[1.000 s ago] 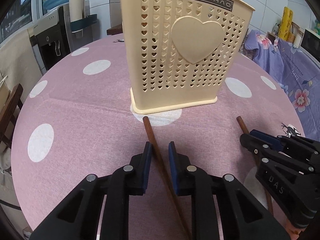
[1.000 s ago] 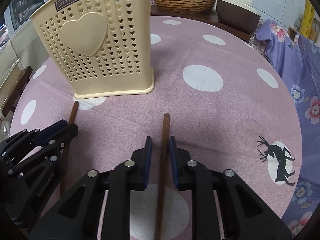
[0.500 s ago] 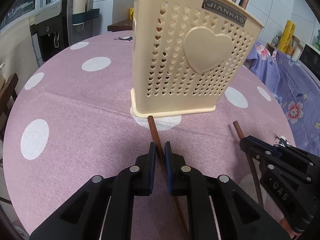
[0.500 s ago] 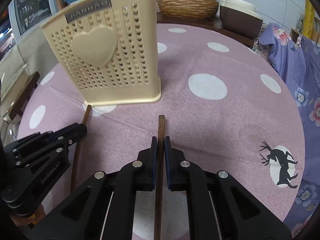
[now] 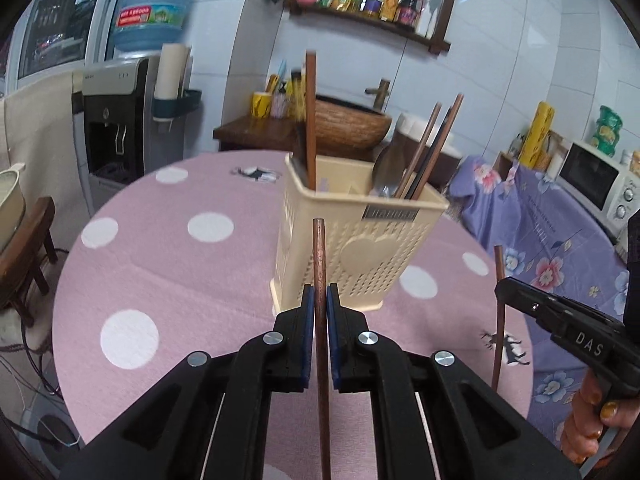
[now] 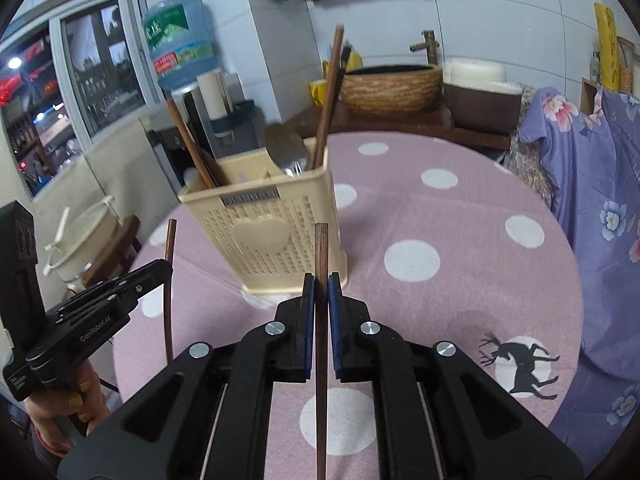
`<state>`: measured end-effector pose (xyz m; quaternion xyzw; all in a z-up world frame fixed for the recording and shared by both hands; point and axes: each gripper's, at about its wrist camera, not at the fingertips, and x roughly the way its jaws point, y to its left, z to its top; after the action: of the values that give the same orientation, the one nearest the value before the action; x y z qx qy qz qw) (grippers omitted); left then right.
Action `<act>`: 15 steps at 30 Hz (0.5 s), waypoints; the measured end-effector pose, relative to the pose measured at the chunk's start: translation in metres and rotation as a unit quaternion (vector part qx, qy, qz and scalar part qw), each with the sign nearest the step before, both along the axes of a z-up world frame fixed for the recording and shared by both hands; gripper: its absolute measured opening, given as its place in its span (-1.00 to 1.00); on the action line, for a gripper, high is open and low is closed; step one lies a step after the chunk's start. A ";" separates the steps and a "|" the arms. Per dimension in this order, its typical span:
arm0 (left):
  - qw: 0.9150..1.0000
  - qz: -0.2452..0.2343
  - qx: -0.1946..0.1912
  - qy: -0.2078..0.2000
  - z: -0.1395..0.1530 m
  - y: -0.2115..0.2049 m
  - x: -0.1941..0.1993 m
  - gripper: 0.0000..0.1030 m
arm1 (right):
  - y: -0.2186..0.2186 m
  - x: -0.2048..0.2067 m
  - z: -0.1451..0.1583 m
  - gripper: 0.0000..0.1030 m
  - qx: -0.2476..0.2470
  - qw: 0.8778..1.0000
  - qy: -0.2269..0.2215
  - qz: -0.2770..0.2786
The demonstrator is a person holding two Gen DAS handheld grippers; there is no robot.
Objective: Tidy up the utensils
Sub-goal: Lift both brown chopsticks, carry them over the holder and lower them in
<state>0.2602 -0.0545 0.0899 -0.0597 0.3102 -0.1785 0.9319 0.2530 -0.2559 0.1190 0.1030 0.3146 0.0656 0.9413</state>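
A cream perforated utensil holder (image 5: 352, 252) (image 6: 272, 236) with a heart on its front stands on the pink dotted table; several chopsticks and a metal spoon stick up out of it. My left gripper (image 5: 319, 300) is shut on a brown chopstick (image 5: 319, 256), lifted off the table and pointing at the holder. My right gripper (image 6: 320, 292) is shut on a second, darker chopstick (image 6: 321, 252), also raised. Each gripper shows in the other's view: the right gripper (image 5: 504, 286) at the right edge, the left gripper (image 6: 166, 268) at the left edge, each with its chopstick.
The round table (image 5: 172, 280) carries a pink cloth with white dots and deer prints. Behind it stand a water dispenser (image 5: 116, 120), a wooden cabinet with a woven basin (image 5: 352, 124), and a microwave (image 5: 596, 184) on a purple floral cover. A stool (image 5: 28, 236) stands at the left.
Both grippers closed on their chopsticks and lifted them off the table. The views rose and tipped up, so the holder's open top and the room behind came into sight.
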 end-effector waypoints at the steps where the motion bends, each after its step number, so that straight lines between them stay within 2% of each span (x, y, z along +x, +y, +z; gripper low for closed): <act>1: 1.000 -0.003 -0.005 -0.004 0.005 0.003 -0.001 -0.86 | -0.002 -0.004 0.008 -0.85 0.004 1.000 -0.010 0.002; 5: 1.000 0.000 -0.003 -0.028 0.022 0.010 -0.007 -0.86 | -0.003 -0.016 0.030 -0.85 0.006 0.999 -0.032 0.016; 15: 1.000 -0.017 -0.015 -0.017 0.025 0.017 -0.012 -0.86 | 0.001 -0.025 0.037 -0.85 -0.002 0.999 -0.036 0.022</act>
<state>0.2477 -0.0378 0.1147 -0.0651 0.2928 -0.1994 0.9329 0.2281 -0.2551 0.1564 0.0923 0.2830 0.0890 0.9505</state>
